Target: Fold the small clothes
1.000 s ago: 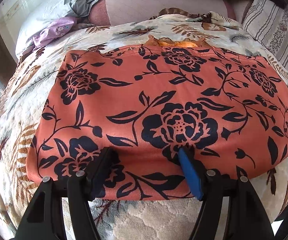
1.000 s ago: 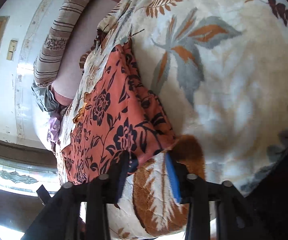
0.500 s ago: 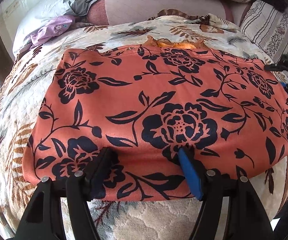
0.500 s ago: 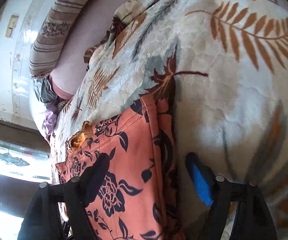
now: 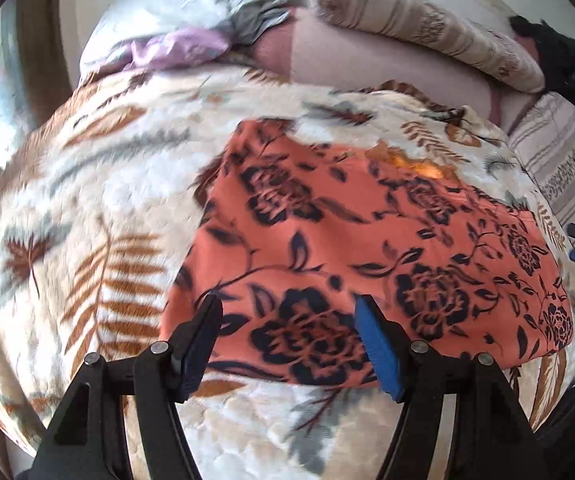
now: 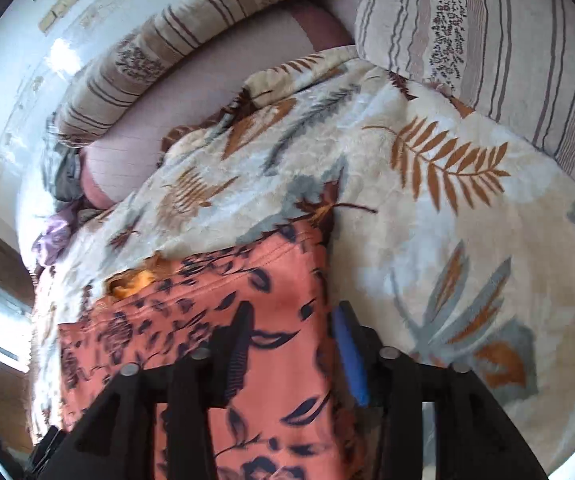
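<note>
Both pairs of fingers gape wide, gripping nothing: my left gripper [image 5: 287, 320] hovers over the near edge of the orange floral garment [image 5: 367, 248], my right gripper [image 6: 293, 332] over its right side. The garment lies flat mid-blanket [image 5: 87, 200]. I judge a clean fold needs both layers of hem pinched and lifted evenly.

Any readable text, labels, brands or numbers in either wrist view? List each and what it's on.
None readable in either view.
Orange floral garment: printed flowers only, no visible tag or label.
Leaf-print blanket: pattern only.
Striped pillows: pattern only.
Wall plate: no marking legible.
</note>
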Demonstrator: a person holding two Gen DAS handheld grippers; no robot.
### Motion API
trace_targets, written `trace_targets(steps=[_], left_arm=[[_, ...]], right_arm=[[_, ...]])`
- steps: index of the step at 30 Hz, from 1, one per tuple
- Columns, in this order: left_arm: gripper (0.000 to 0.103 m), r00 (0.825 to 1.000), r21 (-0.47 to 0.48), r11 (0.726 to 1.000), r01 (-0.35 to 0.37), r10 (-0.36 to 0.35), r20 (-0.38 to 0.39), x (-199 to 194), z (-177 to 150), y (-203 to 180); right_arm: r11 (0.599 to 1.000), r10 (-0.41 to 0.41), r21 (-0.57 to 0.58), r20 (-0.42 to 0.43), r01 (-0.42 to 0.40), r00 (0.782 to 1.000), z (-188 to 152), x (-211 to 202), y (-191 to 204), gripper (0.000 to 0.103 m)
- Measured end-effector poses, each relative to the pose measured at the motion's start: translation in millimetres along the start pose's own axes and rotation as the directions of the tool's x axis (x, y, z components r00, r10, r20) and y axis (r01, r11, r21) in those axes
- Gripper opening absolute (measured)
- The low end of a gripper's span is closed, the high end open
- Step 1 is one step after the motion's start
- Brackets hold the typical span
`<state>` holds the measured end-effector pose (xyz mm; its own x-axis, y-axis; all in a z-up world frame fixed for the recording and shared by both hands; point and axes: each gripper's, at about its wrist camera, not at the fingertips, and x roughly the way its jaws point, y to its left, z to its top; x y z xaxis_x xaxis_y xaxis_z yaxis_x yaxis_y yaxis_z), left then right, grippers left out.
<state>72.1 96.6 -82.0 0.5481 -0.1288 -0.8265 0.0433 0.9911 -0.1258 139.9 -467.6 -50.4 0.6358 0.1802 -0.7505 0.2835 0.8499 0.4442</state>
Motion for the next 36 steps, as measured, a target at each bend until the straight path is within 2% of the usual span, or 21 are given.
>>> trace_targets(steps=[1, 2, 3, 5, 7, 9, 13, 18, 21, 23, 25, 28, 32, 34, 36], left_arm=[[0.067, 0.996, -0.044, 0.999, -0.029, 0.025, -0.081, 15.7, -6.3, 16.6], [0.063, 0.995, -0.056, 0.998, -0.009, 0.003, -0.103, 21.6, -12.9, 27.1], [0.061, 0.998, -0.033, 0.999, 0.003, -0.005, -0.065, 14.1, -15.8, 28.4], [0.059, 0.997, -0.024, 1.0, -0.019, 0.017, -0.069, 0.1, -16.6, 26.3], [0.059, 0.999, -0.046, 0.999, 0.008, -0.01, -0.046, -13.0, -14.2, 28.0], [0.059, 1.0, -0.032, 0.999, 0.006, -0.006, -0.008, -24.2, -6.1, 27.6], [0.059, 1.0, -0.027, 1.0, 0.013, -0.013, 0.008, -19.2, 25.3, 26.3], [0.059, 0.997, -0.062, 0.997, 0.038, -0.042, -0.068, 30.9, 74.6, 24.9], [0.059, 0.986, -0.056, 0.994, -0.091, 0.082, -0.148, 81.1, 104.0, 30.4], [0.06, 0.984, -0.107, 0.993, -0.055, 0.036, -0.173, 105.6, 122.2, 44.4], [0.06, 0.988, -0.144, 0.988, -0.045, 0.023, -0.151, 116.8, 141.3, 54.7], [0.061, 0.988, -0.148, 0.985, -0.087, 0.066, -0.14, 131.9, 164.3, 62.8], [0.061, 0.991, -0.209, 0.973, -0.099, 0.077, -0.111, 126.8, 169.8, 72.1], [0.06, 0.99, -0.224, 0.966, -0.131, 0.117, -0.074, 107.5, 161.8, 72.0], [0.06, 0.993, -0.21, 0.97, -0.119, 0.116, -0.028, 79.1, 146.1, 64.9]], right_arm=[[0.998, 0.069, 0.013, 0.0, -0.069, 0.998, -9.3, -7.8, 8.2, 0.08], [0.99, 0.138, 0.027, 0.006, -0.138, 0.99, -21.2, -14.3, 16.2, 0.083], [0.979, 0.2, 0.033, 0.001, -0.2, 0.98, -34.7, -15.7, 25.1, 0.083], [0.963, 0.271, 0.019, -0.085, -0.271, 0.959, -59.3, -5.9, 43.0, 0.083], [0.963, 0.27, 0.022, -0.151, -0.27, 0.951, -80.4, 12.2, 48.8, 0.083], [0.977, 0.213, 0.045, -0.183, -0.209, 0.96, -92.4, 28.6, 42.0, 0.083], [0.964, 0.26, 0.097, -0.166, -0.246, 0.951, -99.8, 32.0, 29.2, 0.083], [0.958, 0.284, 0.091, -0.18, -0.272, 0.942, -100.7, 32.1, 26.1, 0.083], [0.95, 0.308, 0.107, -0.182, -0.292, 0.934, -100.9, 30.1, 20.2, 0.083], [0.945, 0.324, 0.116, -0.186, -0.307, 0.928, -100.3, 30.5, 16.7, 0.083], [0.938, 0.343, 0.13, -0.183, -0.323, 0.921, -100.3, 31.0, 13.5, 0.083], [0.928, 0.365, 0.142, -0.166, -0.344, 0.916, -102.5, 30.7, 10.0, 0.083], [0.923, 0.375, 0.152, -0.159, -0.353, 0.913, -103.1, 30.4, 6.7, 0.083], [0.92, 0.38, 0.163, -0.158, -0.355, 0.911, -102.6, 29.6, 4.8, 0.083], [0.921, 0.378, 0.168, -0.154, -0.353, 0.913, -102.9, 27.7, 5.0, 0.083]])
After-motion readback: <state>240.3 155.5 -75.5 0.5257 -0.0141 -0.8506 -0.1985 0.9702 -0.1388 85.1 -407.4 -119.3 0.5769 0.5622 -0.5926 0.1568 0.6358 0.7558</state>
